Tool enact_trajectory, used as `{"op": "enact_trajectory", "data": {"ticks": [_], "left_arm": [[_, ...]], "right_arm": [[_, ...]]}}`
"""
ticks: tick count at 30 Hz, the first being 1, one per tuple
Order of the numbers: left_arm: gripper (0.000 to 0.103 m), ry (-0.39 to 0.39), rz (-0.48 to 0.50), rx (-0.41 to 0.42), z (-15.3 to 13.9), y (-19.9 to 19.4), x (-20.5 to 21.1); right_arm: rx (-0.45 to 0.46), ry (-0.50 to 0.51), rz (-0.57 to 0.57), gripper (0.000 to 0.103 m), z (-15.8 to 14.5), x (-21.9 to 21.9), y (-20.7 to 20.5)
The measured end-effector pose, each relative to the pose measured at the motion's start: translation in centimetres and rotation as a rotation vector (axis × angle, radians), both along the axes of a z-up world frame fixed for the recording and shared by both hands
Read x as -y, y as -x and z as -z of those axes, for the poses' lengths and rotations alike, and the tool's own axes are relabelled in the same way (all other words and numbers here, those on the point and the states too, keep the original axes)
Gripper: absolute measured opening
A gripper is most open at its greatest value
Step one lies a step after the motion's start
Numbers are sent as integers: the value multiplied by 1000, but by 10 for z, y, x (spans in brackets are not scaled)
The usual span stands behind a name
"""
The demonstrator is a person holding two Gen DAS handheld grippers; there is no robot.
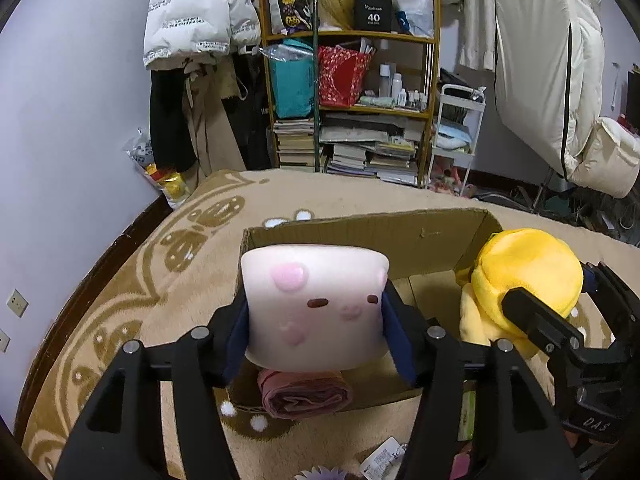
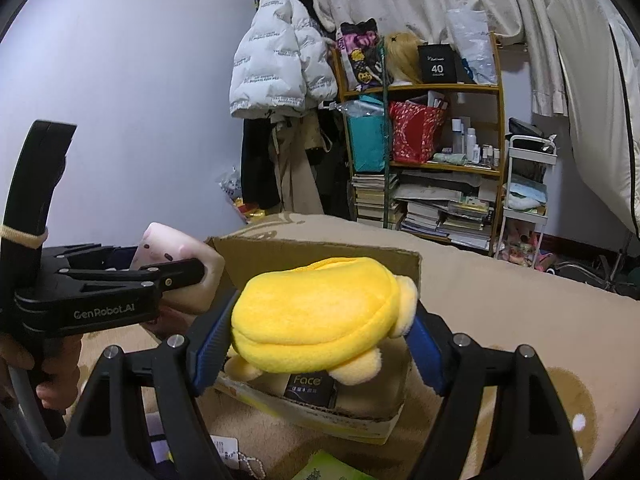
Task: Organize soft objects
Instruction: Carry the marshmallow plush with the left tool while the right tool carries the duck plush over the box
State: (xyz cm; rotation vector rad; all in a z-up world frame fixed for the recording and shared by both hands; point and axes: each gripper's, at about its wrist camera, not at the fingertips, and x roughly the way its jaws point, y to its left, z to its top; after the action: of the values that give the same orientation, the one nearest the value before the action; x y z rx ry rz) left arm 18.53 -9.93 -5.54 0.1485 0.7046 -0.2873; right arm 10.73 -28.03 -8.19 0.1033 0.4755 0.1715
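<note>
My left gripper (image 1: 316,320) is shut on a white marshmallow-shaped plush with a pink face (image 1: 316,300) and holds it above the near side of an open cardboard box (image 1: 400,236). The plush also shows in the right wrist view (image 2: 176,254). My right gripper (image 2: 320,328) is shut on a yellow plush toy (image 2: 320,320) and holds it over the box (image 2: 320,252). In the left wrist view the yellow plush (image 1: 524,276) hangs at the box's right side. A rolled pink cloth (image 1: 304,396) lies below the white plush.
The box sits on a beige patterned carpet (image 1: 168,280). Small packets and tags (image 1: 384,460) lie on the carpet close by. A cluttered bookshelf (image 1: 352,92), hanging coats (image 1: 200,20) and a white trolley (image 1: 456,132) stand behind.
</note>
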Motion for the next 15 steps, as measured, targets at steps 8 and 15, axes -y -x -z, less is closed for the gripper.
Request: {"op": "enact_trajectory", "data": {"ticks": [8, 15], "left_arm": [[66, -6, -34, -51, 7, -5, -8], [84, 35, -71, -59, 1, -6, -21]], "right_arm": [[-21, 34, -22, 86, 5, -7, 2], [-50, 47, -38, 88, 9, -11, 6]]}}
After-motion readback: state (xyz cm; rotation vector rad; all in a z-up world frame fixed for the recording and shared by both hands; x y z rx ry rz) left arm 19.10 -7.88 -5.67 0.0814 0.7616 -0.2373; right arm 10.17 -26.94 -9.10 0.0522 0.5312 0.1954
